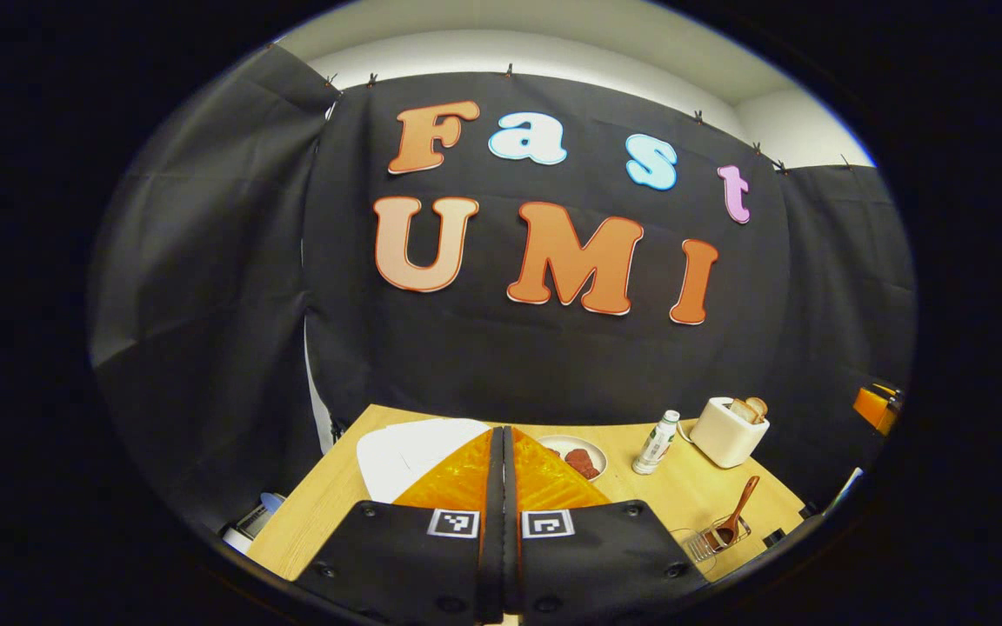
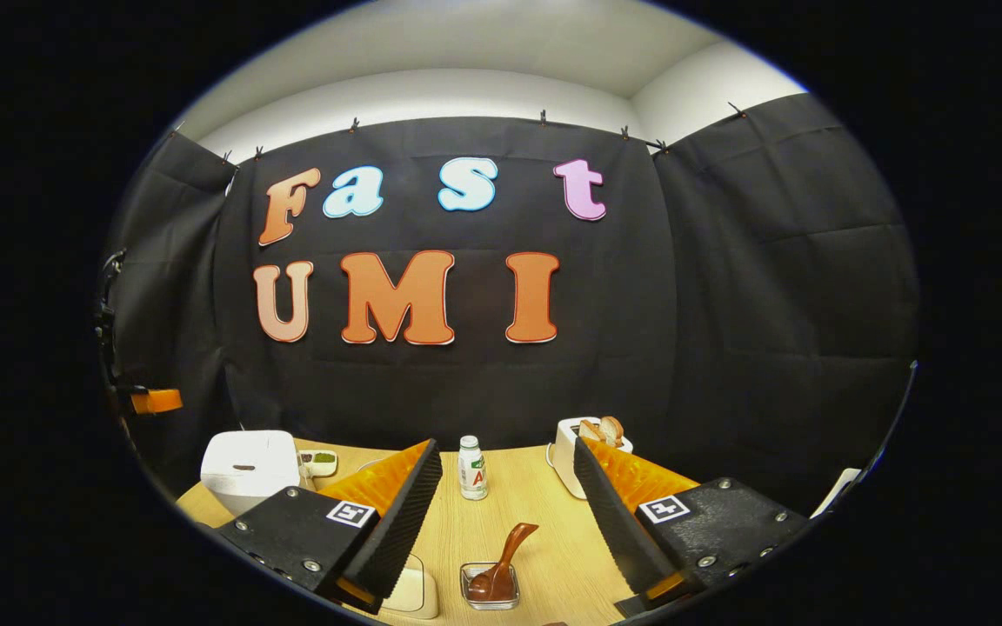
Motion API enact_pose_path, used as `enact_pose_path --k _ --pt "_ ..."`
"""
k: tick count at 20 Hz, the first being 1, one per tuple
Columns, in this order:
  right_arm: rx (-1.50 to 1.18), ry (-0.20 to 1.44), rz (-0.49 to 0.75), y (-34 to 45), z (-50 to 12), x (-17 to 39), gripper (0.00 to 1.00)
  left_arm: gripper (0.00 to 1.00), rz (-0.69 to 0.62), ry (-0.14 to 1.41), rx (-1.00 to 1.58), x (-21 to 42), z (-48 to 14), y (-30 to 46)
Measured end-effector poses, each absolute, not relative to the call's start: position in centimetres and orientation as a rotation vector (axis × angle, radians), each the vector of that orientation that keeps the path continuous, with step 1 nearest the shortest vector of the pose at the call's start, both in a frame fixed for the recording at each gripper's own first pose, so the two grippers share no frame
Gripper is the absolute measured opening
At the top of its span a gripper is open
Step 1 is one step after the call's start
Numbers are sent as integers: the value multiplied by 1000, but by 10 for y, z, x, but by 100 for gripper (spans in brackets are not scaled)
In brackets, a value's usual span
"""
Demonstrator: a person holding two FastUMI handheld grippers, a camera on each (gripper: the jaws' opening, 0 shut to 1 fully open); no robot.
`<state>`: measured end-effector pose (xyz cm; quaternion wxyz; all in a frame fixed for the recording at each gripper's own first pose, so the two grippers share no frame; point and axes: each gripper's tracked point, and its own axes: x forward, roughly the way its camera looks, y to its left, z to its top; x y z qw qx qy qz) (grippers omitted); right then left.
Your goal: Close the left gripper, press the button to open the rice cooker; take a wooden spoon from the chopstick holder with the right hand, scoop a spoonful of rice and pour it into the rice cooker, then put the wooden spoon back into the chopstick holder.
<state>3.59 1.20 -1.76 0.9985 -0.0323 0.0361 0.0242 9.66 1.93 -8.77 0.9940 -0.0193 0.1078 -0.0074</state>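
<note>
On the wooden table (image 2: 544, 522), the wooden spoon (image 2: 505, 556) stands in its clear holder (image 2: 490, 587), between and below the right gripper (image 2: 505, 474) fingers, which are spread wide. The white rice cooker (image 2: 249, 465), lid down, sits far left in the right gripper view. The left gripper (image 1: 501, 452) has its fingers pressed together on nothing, cooker (image 1: 414, 448) just behind its tips.

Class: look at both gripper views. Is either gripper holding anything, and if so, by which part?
Nothing is held. The left gripper is shut with nothing between its fingers; the right gripper is open above the table, and the wooden spoon stands untouched in its holder.
</note>
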Motion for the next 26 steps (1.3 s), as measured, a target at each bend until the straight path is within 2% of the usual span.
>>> enact_pose_path --k 7,14,26 --pt "-55 133 14 -4 -38 37 95 4 -8 346 -32 143 -163 23" --pt "-93 138 -54 -25 -45 33 95 4 -4 461 -46 163 -220 27" --pt "-47 166 -110 -45 -54 25 95 5 2 515 -49 165 -246 32"
